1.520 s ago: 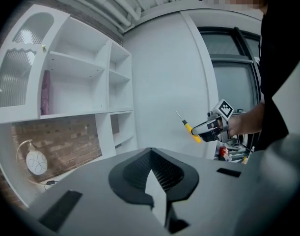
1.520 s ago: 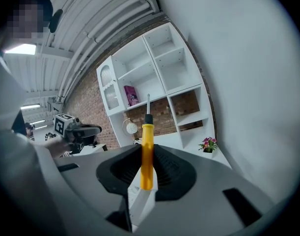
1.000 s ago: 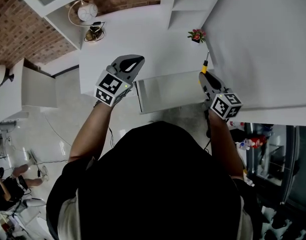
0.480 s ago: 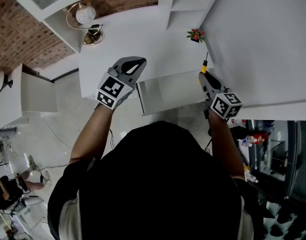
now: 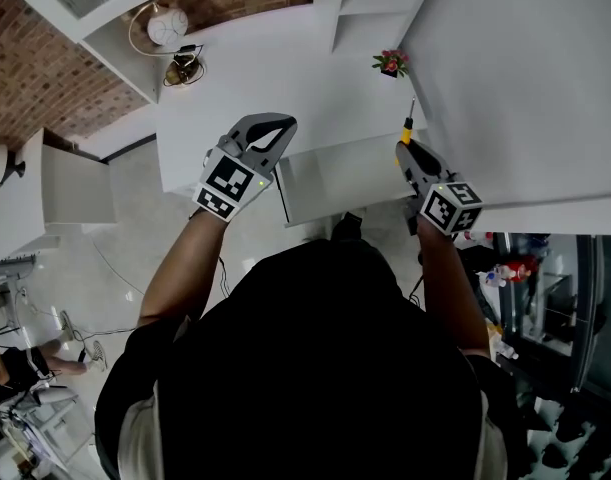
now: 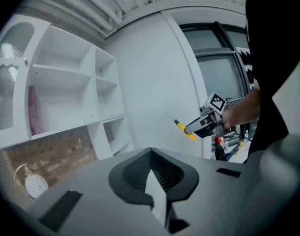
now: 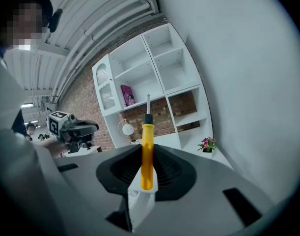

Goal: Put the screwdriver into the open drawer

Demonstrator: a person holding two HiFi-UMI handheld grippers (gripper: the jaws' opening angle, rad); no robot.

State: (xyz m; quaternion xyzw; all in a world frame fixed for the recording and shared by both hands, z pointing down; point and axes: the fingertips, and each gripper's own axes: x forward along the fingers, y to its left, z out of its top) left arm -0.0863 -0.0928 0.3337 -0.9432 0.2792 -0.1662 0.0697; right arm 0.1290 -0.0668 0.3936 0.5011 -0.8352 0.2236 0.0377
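My right claw (image 5: 404, 152) is clenched on the screwdriver (image 5: 407, 128), gripping the yellow handle with the metal shaft sticking out past the jaws, toward the top of the head view. In the right gripper view the handle sits squarely between the two pads, upright and centred, so the hold looks sound to me. My left claw (image 5: 272, 128) is closed with nothing in it; in its own view the pads meet and only shelving and wall show beyond them. It hovers at the left end of the open drawer (image 5: 335, 183), which lies in the middle of the head view, pulled out from under the white tabletop (image 5: 255, 68). As I judge it, the pick-up is done and the drawer needs no more opening. What is left is the placing. The screwdriver is in the air at the drawer's upper right corner, not yet clearly over the inside, and I cannot tell how high above it. I would still have to bring it leftward over the drawer, lower it, lay it down and let go.
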